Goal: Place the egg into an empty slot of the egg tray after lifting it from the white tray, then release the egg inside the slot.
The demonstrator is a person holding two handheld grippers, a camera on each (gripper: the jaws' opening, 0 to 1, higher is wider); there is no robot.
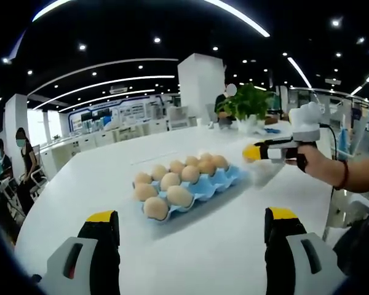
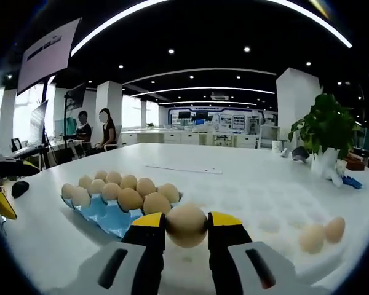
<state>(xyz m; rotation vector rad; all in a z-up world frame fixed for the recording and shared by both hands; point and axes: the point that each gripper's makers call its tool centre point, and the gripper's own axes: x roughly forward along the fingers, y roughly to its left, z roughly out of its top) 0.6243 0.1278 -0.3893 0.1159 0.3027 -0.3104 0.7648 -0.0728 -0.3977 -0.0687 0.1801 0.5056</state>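
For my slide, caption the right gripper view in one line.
Right tool grips an egg between the blue egg tray and white tray.

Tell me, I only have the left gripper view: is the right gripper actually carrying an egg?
Observer: Yes, the right gripper is shut on a brown egg.
Operator: Anything left on the white tray?
Observer: Two eggs lie on the white tray, right of the held egg.
Operator: Where's the egg tray from there?
Observer: The blue egg tray lies ahead and left of the held egg, with bare blue slots nearest the gripper.
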